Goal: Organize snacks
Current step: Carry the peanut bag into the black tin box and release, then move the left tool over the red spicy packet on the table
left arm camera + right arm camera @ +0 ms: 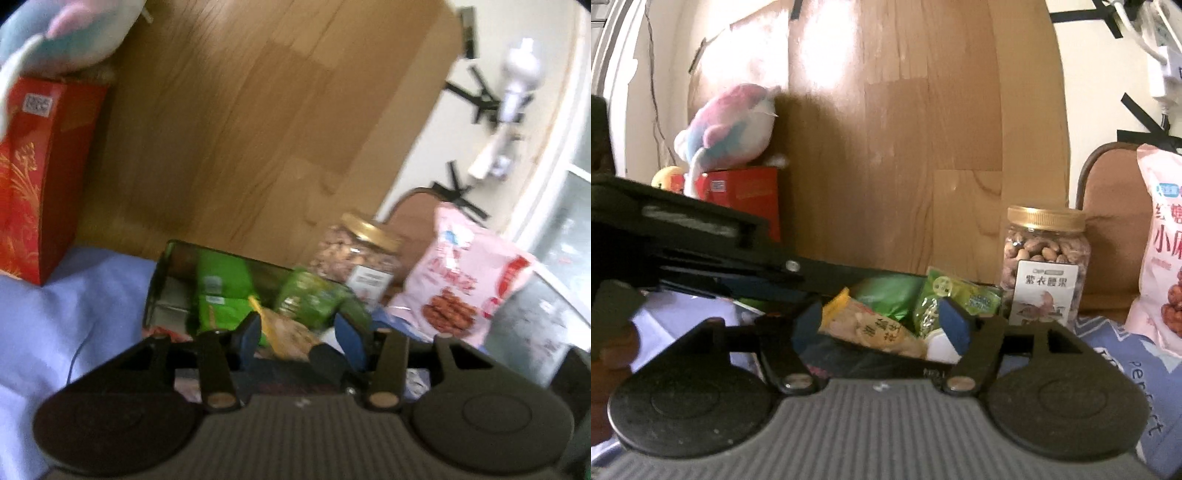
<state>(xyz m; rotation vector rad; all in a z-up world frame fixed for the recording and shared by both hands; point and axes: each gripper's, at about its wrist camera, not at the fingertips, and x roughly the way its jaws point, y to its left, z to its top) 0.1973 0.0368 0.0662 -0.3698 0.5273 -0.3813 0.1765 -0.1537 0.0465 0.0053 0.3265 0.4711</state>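
Snack packets in a dark bin, both grippers apart above it

The left gripper has its blue pads spread, nothing pressed between them; behind the gap lie the packets in the bin. The right gripper is also spread, its pads clear of the packets seen past them; whether either pad brushes a packet cannot be told.

Writing that can be read:
- The nut jar has a white label with "紫衣腰果" in dark characters above a small picture; smaller print on it is too fine to read. Its lid is gold and the nuts show through the clear wall.
- The pink bag shows large red characters, partly cut by the frame edge: "小" is plain, the rest cannot be made out. A picture of brown twisted snacks sits low on it.
- The yellow packet has dark characters along its side, too tilted and blurred to read.
- The blue cloth carries pale lettering, only partly legible.
- The red box has a white code patch and gold leaf pattern; no words legible.

Counts: one jar, one pink bag, one yellow packet, two green packets, one bin, one red box, one plush toy sitting on the box.

The bin lies on the blue cloth against a wooden board; the jar stands just right of it, the pink bag further right
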